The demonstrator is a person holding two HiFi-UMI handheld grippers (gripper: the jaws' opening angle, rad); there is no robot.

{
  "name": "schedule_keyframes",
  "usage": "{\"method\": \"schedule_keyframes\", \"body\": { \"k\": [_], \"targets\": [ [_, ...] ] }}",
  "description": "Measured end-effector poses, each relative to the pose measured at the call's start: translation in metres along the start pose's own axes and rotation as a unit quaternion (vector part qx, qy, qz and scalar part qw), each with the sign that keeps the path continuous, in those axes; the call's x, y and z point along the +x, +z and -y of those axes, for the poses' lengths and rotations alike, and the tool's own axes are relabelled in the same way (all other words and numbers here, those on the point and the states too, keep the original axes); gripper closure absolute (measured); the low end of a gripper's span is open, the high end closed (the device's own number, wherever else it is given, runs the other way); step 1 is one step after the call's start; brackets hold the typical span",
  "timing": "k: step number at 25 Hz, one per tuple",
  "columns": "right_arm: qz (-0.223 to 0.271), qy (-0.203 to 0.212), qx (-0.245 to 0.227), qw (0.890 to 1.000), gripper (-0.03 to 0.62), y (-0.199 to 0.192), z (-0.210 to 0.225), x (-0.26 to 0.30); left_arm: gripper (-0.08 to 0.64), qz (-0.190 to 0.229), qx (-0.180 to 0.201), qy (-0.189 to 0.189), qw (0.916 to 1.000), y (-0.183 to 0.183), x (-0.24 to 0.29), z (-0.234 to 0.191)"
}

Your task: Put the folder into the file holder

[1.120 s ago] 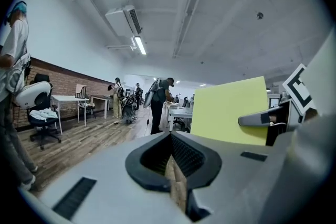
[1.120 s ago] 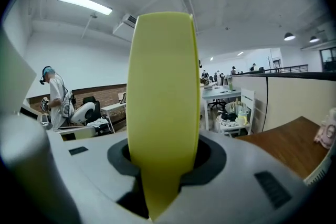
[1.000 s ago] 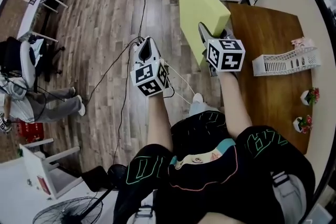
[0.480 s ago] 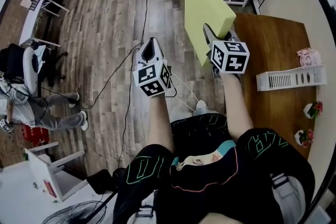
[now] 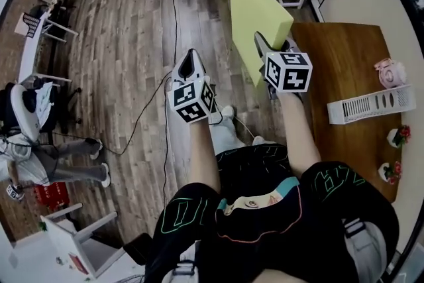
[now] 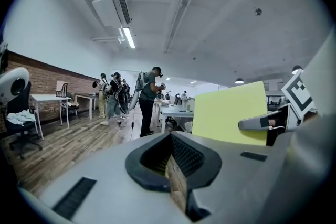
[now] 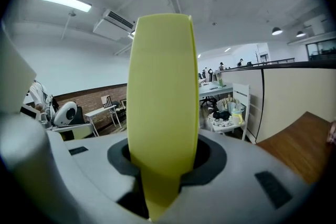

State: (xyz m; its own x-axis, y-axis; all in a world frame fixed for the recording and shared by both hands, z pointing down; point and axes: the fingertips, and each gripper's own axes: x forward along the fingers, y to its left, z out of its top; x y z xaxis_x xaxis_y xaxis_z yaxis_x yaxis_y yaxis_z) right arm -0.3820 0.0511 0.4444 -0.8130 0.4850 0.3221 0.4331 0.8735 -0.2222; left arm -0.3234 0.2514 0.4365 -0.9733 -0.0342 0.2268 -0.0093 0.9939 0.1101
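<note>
Holding a two-jaw gripper in each hand, a person stands on a wood-plank floor (image 5: 126,43) at the near end of a brown wooden table (image 5: 344,56).

Right gripper (image 5: 270,44): its jaws are pinched on the lower edge of a yellow-green folder (image 5: 255,6). The right gripper view shows the folder rising edge-on from between the two pads. The folder is in the air, off the table's left side, and slants up and away from the person.

Left gripper (image 5: 189,64): its jaws are pressed together with nothing between them. It hangs over the floor, beside the right gripper and apart from the folder.

White slotted file holder (image 5: 371,104): it rests on the table toward the wall side, well apart from the folder. A pink object (image 5: 391,73), too small to identify, sits just beyond it. Two small flower pots (image 5: 397,137) stand along the table's wall edge, nearer the person.

A black cable (image 5: 167,23) trails across the floor. Other people (image 6: 149,97) stand among desks in the background.
</note>
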Motion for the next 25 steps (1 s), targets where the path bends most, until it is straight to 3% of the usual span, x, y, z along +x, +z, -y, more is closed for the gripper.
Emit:
{"method": "schedule_keyframes", "body": {
  "k": [4,8,12,17,25],
  "targets": [
    [0.018,-0.026,-0.001,1.0,0.439,0.027,0.013,0.027,0.568,0.014,0.009,-0.024,0.9996,0.022,0.037,-0.003],
    [0.023,-0.027,0.001,0.999,0.439,0.046,0.001,0.069,0.567,0.017,0.008,-0.018,0.9997,0.039,0.065,-0.038],
    [0.017,-0.019,0.001,1.0,0.439,0.05,-0.026,0.107,0.568,0.007,0.0,-0.007,1.0,0.045,0.086,-0.082],
    [0.012,-0.031,-0.001,0.999,0.439,0.047,-0.037,0.142,0.568,0.001,-0.001,-0.022,0.9997,0.043,0.119,-0.108],
    [0.039,-0.133,0.013,0.99,0.439,0.065,0.002,0.131,0.568,0.0,0.0,-0.128,0.9917,0.057,0.18,-0.075]
  ]
}}
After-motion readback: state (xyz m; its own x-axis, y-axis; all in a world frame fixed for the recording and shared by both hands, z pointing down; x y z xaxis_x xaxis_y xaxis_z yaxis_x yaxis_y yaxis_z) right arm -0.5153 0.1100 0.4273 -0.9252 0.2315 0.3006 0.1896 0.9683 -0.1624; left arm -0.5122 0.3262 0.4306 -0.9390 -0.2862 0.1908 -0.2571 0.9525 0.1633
